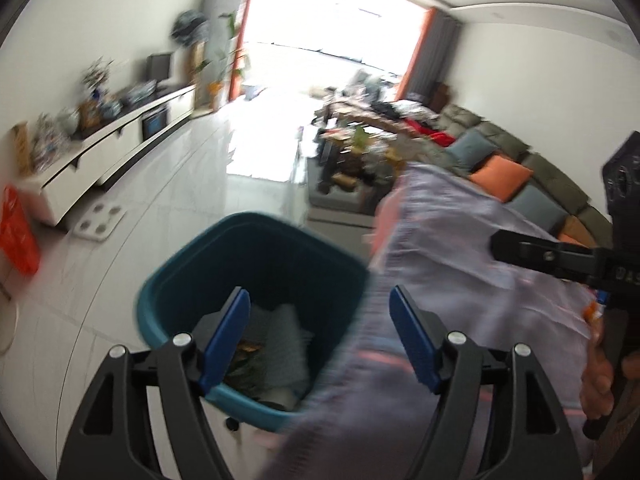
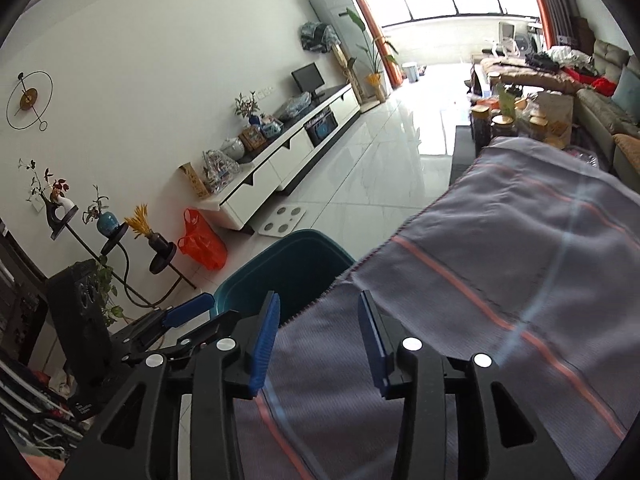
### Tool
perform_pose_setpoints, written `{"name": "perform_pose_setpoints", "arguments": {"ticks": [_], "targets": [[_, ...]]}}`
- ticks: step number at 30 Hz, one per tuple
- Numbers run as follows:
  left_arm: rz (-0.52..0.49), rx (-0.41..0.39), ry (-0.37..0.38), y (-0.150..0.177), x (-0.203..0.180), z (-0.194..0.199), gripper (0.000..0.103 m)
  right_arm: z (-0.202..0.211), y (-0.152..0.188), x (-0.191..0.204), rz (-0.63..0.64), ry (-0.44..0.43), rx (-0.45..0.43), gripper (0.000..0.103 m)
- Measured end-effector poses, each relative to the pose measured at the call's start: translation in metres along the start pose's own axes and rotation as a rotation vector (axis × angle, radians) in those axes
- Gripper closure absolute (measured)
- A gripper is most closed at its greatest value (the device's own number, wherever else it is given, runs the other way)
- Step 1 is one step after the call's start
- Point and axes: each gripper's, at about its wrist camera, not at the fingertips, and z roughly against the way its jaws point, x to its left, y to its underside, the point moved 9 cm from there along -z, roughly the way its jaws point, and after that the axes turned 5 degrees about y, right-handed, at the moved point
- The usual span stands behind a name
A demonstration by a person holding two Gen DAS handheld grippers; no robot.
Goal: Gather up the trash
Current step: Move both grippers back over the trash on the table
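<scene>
A pale tiled floor (image 2: 360, 168) runs the length of the room toward a bright window. Along its left side stands a long white cabinet (image 2: 272, 168) with a black top, crowded with ornaments and a small monitor (image 2: 308, 76). On the right, a grey cloth (image 2: 520, 248) with thin salmon stripes covers a flat surface whose near left edge hangs just above the bin.

The teal trash bin (image 1: 256, 264) stands on the floor right beside that cloth-covered edge. Inside it lie crumpled pale paper (image 1: 284, 332) and some darker scraps; the left wrist view is smeared, so what the scraps are stays unclear. Beyond the bin, at the foot of the cabinet's near end, a white bathroom scale (image 2: 282, 218) lies flat, and an orange plastic bag (image 2: 202, 240) slumps near the cabinet's near corner.

The left gripper (image 1: 320, 336) hangs over the bin's right rim with its blue pads (image 1: 228, 336) spread wide and nothing between them; the bin's interior and the cloth edge show through the gap. The right gripper (image 2: 316, 344) sits over the cloth's near edge, its jaws partly apart and empty, the striped fabric visible between the pads (image 2: 262, 344) without being pinched. A hand (image 1: 600, 376) grips the right gripper's handle.
</scene>
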Motion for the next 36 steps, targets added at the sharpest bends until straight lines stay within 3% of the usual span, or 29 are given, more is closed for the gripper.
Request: {"name": "perform_pose_setpoints", "arguments": {"ticks": [8,16,24,32,36], "targets": [[-0.189,0.006,0.243,0.02,-0.131,0.011,0.027,0.089,0.015,-0.05,-0.017,0.122,-0.113,0.053],[-0.386,0.128,0.513,0.078,-0.265,0.007,0.027,0.17,0.044,-0.123,-0.107,0.295,-0.188,0.051],[-0.511,0.249,0.703,0.128,-0.36,0.004,0.027,0.239,0.084,-0.204,-0.274,0.441,-0.252,0.05],[-0.537,0.361,0.784,0.161,-0.417,-0.011,0.03,0.284,0.138,-0.253,-0.393,0.533,-0.251,0.05],[-0.546,0.411,0.798,0.173,-0.434,-0.019,0.049,0.283,0.165,-0.254,-0.404,0.526,-0.214,0.05]]}}
